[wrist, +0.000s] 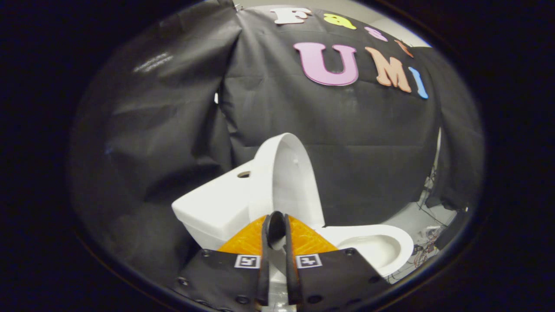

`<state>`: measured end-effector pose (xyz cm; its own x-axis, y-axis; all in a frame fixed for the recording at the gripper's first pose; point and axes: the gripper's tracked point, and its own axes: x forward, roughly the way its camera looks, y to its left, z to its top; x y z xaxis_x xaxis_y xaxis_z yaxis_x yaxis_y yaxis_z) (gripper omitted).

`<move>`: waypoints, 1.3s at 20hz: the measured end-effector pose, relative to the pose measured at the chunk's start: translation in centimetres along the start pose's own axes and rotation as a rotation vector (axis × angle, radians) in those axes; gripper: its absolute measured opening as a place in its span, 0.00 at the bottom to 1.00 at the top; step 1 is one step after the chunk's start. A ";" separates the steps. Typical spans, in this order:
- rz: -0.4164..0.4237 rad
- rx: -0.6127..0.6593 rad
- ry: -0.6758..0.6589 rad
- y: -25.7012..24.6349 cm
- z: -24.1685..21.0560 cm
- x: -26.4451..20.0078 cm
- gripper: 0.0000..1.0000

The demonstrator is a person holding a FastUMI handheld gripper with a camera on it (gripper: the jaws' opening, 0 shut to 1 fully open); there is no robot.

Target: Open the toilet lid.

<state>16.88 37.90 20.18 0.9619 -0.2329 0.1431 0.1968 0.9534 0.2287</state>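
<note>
gripper view, gripper [276, 229] nearly clenched on nothing, raised toilet lid [289, 182] just beyond it, bowl [377, 245] alongside

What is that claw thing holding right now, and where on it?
The gripper seems to pinch the toilet lid at its lower front edge, though the contact itself is hard to see. The lid stands raised against the tank.

Lid [288, 182] upright (gripper [276, 229] nearly closed).

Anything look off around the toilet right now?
Nothing stands out. The toilet lid stands upright against the tank, the bowl is open, and the gripper has its fingers nearly together just before the lid.
</note>
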 end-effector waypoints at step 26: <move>0.191 -0.149 -0.096 -10.7 6.2 -8.2 0.99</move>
<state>5.68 28.47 22.58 0.9632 -0.0559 0.2629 0.0456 0.9979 0.0452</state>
